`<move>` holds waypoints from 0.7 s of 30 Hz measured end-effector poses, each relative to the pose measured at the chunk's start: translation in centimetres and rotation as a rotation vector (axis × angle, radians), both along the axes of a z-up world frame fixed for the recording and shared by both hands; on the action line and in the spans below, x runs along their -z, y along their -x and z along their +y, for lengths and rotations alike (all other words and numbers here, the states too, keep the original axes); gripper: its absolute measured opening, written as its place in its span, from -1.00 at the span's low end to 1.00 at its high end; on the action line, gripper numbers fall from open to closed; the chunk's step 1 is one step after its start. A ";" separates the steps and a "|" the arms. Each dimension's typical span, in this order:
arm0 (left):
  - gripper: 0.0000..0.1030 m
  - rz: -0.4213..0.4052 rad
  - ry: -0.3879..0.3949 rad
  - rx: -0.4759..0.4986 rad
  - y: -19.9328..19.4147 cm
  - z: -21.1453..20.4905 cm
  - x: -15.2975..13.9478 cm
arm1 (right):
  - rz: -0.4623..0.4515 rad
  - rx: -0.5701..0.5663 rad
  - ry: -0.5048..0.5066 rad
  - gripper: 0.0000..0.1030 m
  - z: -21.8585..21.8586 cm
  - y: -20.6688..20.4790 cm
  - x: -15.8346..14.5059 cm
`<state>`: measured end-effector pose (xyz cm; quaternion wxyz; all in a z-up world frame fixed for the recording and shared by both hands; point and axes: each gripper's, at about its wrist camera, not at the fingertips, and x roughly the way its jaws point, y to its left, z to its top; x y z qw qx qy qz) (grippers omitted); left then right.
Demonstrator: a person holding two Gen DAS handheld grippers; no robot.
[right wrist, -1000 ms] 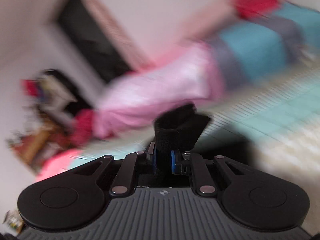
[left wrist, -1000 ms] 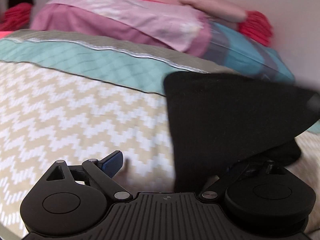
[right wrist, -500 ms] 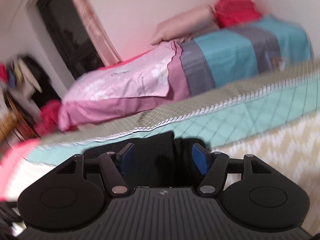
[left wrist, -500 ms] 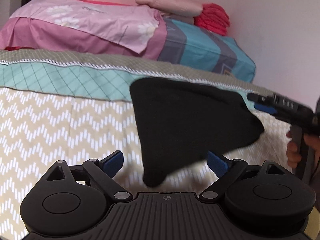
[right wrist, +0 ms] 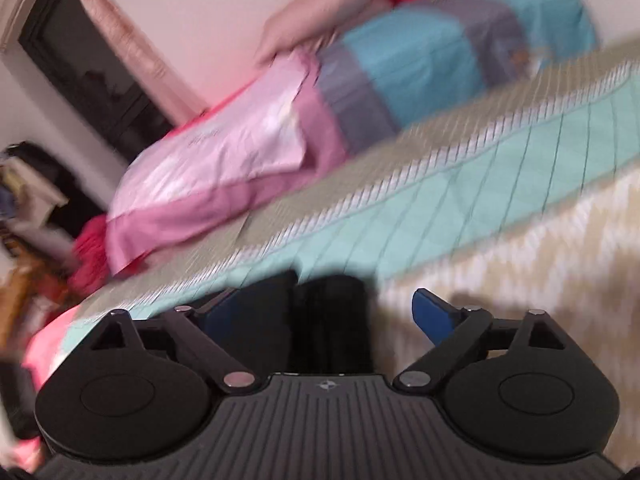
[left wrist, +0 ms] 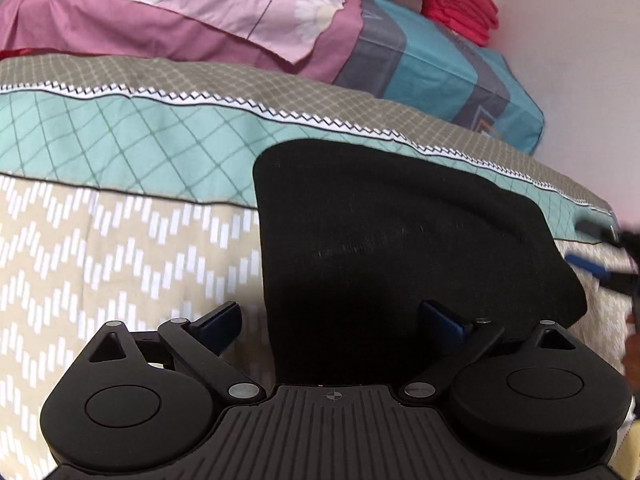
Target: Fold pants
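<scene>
Black pants [left wrist: 400, 240] lie folded flat on the bed [left wrist: 100, 240], a dark slab on the zigzag-patterned beige cover, its far edge reaching onto the teal diamond band. Left gripper [left wrist: 330, 316]: jaws wide apart, nothing pinched; the pants' near edge runs between them and under the housing, the left blue pad over bare cover just left of the cloth, the right pad over the black cloth, contact not clear. Ahead of these jaws the cloth fills most of the view; its left edge stands straight, its top edge curves down toward the right. Off to the right of the jaws, at the pants' far right corner, the right gripper [left wrist: 600, 248] shows blurred at the frame edge, blue pads visible and spread. In the right wrist view, the right gripper [right wrist: 320, 312] has just been opening its jaws, which now stand wide; a strip of the black pants [right wrist: 328, 320] lies between them, nearer the left pad, the pads not pressing on it. Right pad sits over the beige zigzag cover. View is motion-blurred. Beyond both sets of jaws, far side of the bed: a pink bedding stack [left wrist: 180, 12], a blue and grey striped bundle [left wrist: 432, 64], and red folded cloth [left wrist: 464, 4] on top, against a pale wall.
</scene>
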<state>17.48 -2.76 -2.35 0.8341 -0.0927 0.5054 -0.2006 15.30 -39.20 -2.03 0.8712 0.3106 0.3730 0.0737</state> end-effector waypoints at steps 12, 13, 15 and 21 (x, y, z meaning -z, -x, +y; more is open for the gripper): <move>1.00 -0.020 0.073 0.112 2.0 -3.2 -3.1 | -0.017 -0.129 -0.024 -0.17 3.7 4.7 -2.0; 1.00 -0.031 0.080 0.122 2.9 -3.2 -4.0 | -0.024 -0.128 -0.036 -0.17 3.8 5.5 -2.9; 1.00 -0.055 0.093 0.144 5.0 -2.9 -5.9 | -0.043 -0.135 -0.050 -0.17 3.9 7.9 -4.8; 1.00 -0.094 0.088 0.210 13.7 -1.0 -10.0 | -0.066 -0.123 -0.105 -0.16 5.5 17.9 -8.4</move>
